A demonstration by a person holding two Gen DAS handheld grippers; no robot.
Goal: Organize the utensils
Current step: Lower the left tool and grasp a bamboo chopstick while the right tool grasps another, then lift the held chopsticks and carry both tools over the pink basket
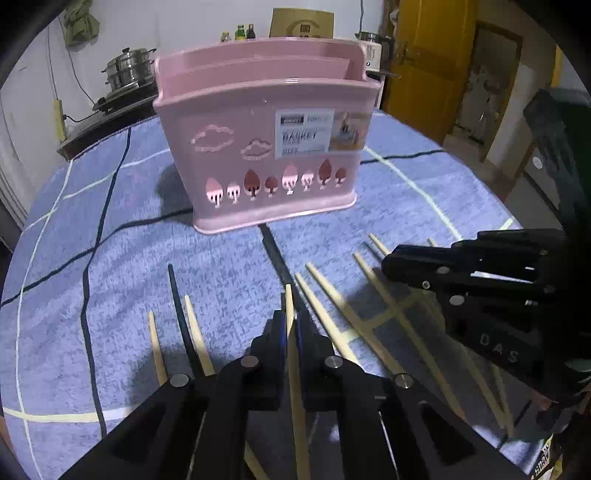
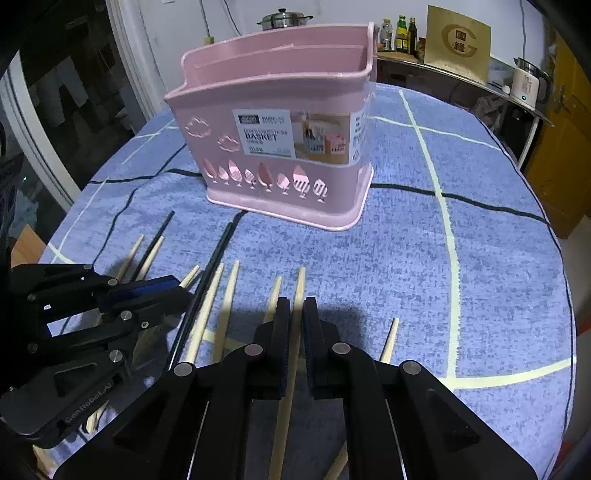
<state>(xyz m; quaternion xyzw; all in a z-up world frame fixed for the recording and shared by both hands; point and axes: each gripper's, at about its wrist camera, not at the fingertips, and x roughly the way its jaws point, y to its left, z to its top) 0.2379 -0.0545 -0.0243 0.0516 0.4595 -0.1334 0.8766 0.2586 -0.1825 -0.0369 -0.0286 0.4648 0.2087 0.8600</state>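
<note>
Chopsticks [image 2: 225,306] lie scattered on the worktop [image 2: 480,258] before the empty pink basket [image 2: 280,147]; none stowed yet. Left hand-held gripper [image 1: 290,332] and right hand-held gripper [image 2: 293,332] each clamp one chopstick.

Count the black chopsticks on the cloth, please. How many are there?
2. One black chopstick lies at the far left among the wooden ones. The second black chopstick lies just right of the left tongs. Others may be hidden under the tongs.

A home kitchen: steamer pot [image 1: 127,68], sauce bottles [image 2: 400,33], electric kettle [image 2: 528,85].
</note>
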